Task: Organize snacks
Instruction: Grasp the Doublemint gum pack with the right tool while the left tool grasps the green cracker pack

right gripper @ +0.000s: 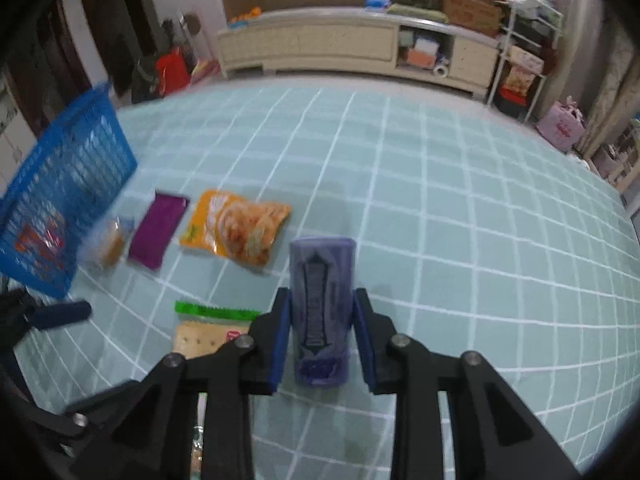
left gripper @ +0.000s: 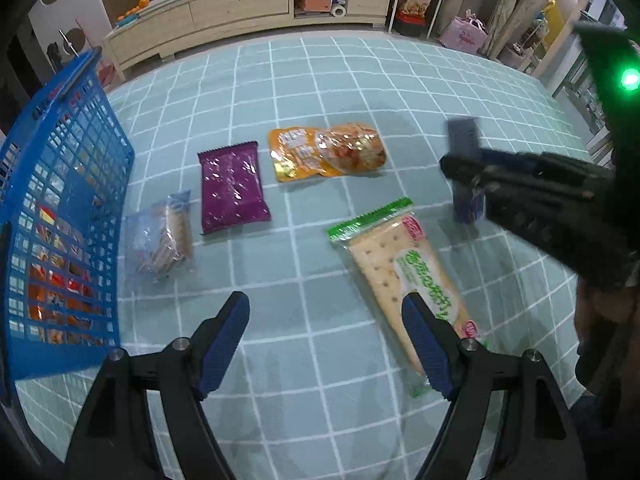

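Blurring basket [right gripper: 60,196] contents beyond recognition

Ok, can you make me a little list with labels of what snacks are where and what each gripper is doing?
surface: teal checked cloth
basket: blue basket, at the left edge, snacks inside
loose snacks: clear cracker pack, purple packet, orange pouch, green-topped cracker pack
right gripper: shut on dark blue packet
left gripper: open, holding nothing, beside the green-topped cracker pack
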A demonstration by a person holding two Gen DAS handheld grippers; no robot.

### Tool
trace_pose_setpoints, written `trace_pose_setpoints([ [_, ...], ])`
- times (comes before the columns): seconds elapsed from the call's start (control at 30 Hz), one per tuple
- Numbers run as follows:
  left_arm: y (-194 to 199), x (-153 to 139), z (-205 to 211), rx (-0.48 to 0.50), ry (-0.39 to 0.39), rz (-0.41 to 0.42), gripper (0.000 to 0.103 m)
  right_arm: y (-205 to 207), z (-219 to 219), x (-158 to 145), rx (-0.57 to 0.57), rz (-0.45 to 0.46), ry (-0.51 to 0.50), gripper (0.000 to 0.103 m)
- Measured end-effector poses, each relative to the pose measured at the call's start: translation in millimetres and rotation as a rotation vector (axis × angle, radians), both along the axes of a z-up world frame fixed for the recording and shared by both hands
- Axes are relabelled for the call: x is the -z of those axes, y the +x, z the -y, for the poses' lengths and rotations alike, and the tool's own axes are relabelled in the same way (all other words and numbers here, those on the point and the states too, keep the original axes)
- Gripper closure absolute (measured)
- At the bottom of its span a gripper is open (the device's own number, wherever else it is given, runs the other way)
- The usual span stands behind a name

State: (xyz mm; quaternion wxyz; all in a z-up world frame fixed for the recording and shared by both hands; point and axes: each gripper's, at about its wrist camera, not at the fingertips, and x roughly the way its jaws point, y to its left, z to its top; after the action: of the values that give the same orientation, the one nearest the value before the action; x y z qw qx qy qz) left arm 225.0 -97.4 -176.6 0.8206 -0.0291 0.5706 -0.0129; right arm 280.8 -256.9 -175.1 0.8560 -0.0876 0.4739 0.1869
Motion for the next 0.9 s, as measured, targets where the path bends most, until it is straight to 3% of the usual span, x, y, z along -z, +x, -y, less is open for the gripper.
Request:
trace_pose_setpoints([
  [0.47,17,33,27,-0.069,-0.114,-0.121,0.026,-14,38,-11,0.06,-0.019,0.074,0.068],
  [0.63,27,40,39,-0.08,-0.101,-0.129,0.024,-15,43,-11,0.079,-0.031,0.098,0.068],
  [0.9,43,46,72,-0.069,0.027,-0.133,0.02,-13,41,-11,0.075,-0.043,0.104,0.068],
])
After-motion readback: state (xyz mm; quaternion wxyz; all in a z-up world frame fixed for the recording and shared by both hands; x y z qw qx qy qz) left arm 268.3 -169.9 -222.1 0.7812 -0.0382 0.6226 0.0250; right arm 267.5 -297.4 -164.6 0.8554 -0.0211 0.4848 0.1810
